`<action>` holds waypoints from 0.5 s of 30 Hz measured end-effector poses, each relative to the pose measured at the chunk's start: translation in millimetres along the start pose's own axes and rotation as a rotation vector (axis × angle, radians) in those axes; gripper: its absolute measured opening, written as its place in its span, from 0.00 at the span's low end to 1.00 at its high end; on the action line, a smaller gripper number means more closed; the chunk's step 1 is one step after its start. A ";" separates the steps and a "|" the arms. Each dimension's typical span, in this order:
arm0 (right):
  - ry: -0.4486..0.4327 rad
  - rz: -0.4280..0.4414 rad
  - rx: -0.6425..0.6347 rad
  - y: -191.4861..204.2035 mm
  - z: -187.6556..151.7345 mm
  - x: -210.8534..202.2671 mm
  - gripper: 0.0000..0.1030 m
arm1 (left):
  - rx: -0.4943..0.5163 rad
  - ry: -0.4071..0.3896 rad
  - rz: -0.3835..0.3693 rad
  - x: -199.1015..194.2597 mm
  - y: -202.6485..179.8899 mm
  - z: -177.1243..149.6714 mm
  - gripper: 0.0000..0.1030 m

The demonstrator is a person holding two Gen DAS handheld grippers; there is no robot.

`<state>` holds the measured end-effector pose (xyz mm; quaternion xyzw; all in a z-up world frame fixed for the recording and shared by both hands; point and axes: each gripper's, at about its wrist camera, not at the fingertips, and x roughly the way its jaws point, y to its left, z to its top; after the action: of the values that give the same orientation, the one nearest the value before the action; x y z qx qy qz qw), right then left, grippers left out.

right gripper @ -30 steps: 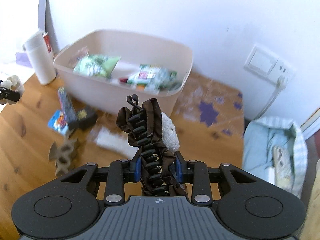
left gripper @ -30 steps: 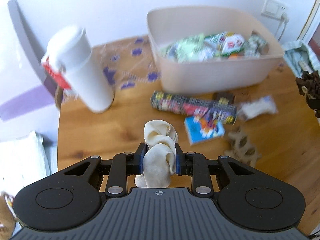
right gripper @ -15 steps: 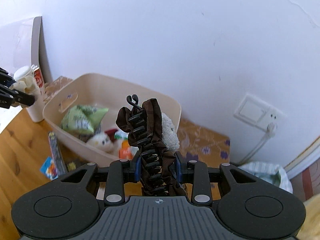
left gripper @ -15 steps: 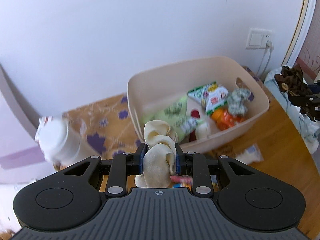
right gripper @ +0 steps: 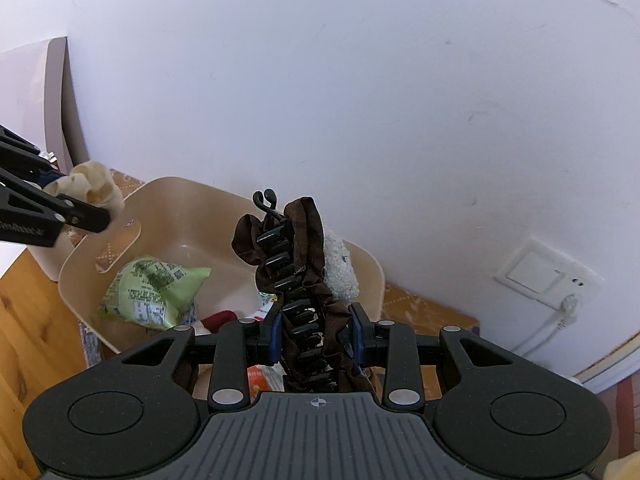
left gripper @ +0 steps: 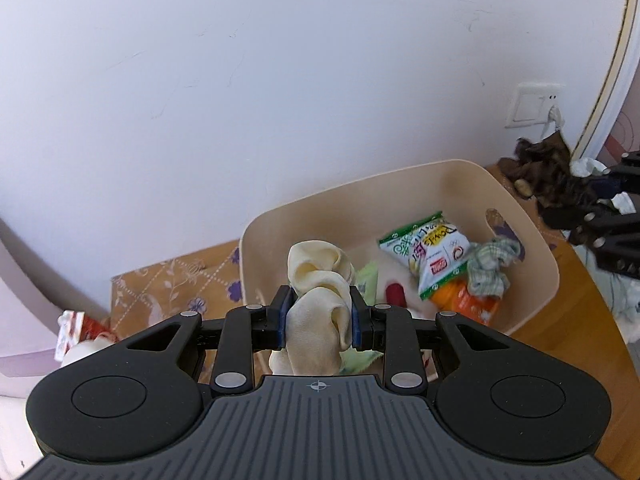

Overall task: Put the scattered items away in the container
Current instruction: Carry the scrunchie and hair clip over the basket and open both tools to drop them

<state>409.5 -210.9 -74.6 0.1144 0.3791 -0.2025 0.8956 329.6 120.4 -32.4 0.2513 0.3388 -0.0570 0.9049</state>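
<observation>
Wooden table (left gripper: 560,344): one bin (left gripper: 536,240); two grippers, each clamping one item.

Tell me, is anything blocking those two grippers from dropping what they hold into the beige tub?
Nothing visible does. The tub is open-topped, with no lid. The left gripper holds a cream cloth at one end of the tub, and the right gripper holds a brown hair clip at the other. Snack packets lie inside, leaving room.
</observation>
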 end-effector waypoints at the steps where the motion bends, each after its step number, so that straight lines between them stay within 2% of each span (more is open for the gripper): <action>1: 0.007 0.003 0.001 1.4 1.1 5.4 0.31 | 0.002 0.003 -0.001 4.3 -1.1 2.1 0.27; 5: 0.037 0.018 0.029 2.9 6.5 31.9 0.31 | -0.007 0.034 -0.011 26.0 -4.0 5.7 0.27; 15: 0.151 0.059 0.119 16.4 -8.6 81.6 0.31 | -0.008 0.178 -0.034 90.6 -15.4 -0.6 0.28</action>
<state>462.9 -215.8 -138.9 0.1935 0.4293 -0.1893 0.8617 394.3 113.5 -97.3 0.2457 0.4225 -0.0486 0.8711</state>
